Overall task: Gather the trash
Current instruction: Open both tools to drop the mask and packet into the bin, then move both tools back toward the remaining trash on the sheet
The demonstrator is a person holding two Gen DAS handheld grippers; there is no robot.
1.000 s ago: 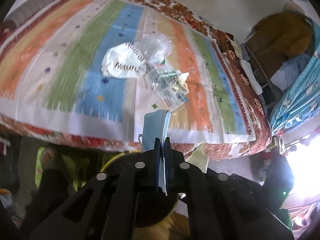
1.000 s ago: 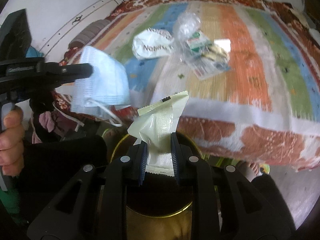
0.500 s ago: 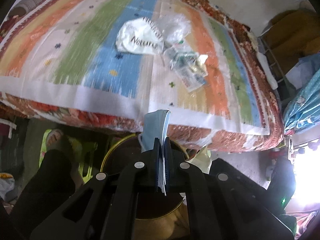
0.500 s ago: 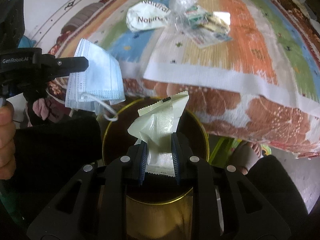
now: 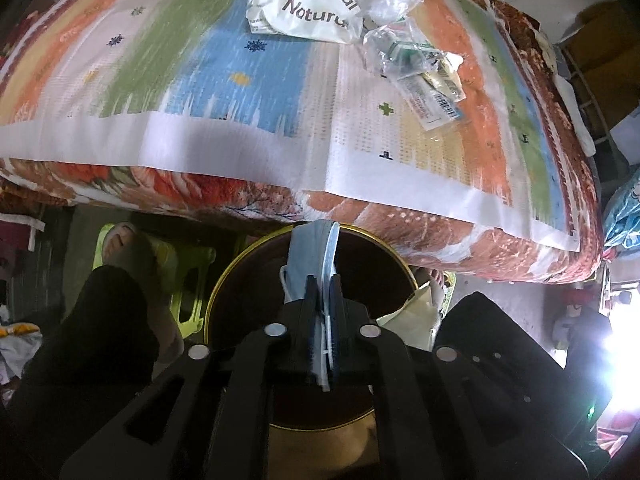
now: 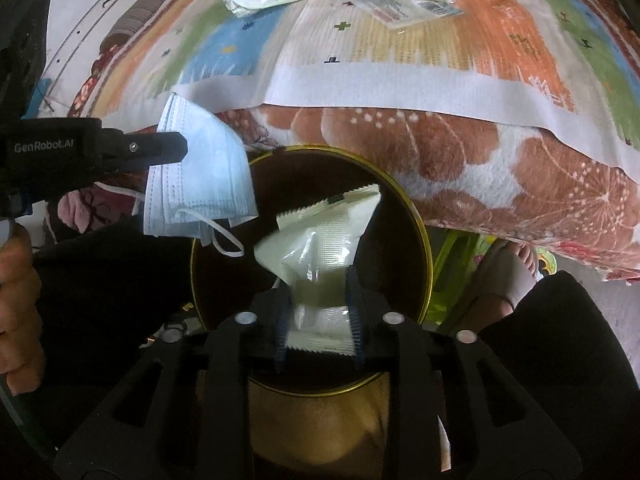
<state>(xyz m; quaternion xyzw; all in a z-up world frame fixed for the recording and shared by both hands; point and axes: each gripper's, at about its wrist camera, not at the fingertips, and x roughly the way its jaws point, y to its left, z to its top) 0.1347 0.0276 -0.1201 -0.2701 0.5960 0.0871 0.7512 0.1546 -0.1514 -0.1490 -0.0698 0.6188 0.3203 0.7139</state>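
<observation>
Left tool [image 5: 322, 316] clenched on a blue face mask [image 6: 200, 184] and right tool [image 6: 318, 312], its jaws just opening around a pale wrapper [image 6: 324, 236], above a gold-rimmed bin [image 6: 416, 216]; further wrappers [image 5: 304, 8] lay on the striped bed [image 5: 200, 100].

left tool [image 5: 322, 320]: pointing steeply down, jaws nearly together, pinching a blue face mask [image 5: 316, 256] between the pads; mask sticks out past the tips
left tool, seen from right wrist view [image 6: 160, 148]: comes in from the left edge, black body, mask hanging off its tip
left hand [image 6: 18, 304]: fingers wrapped on the tool's handle, low at left edge
right tool [image 6: 318, 320]: pointing steeply down, jaws have just been opening, pale wrapper [image 6: 324, 240] between them, looks blurred; pads stand beside its edges, grip looks loosened
legs: dark trousers either side of both tools
feet: bare foot [image 5: 128, 248] in a sandal, left side; another foot [image 6: 508, 272] on the right
</observation>
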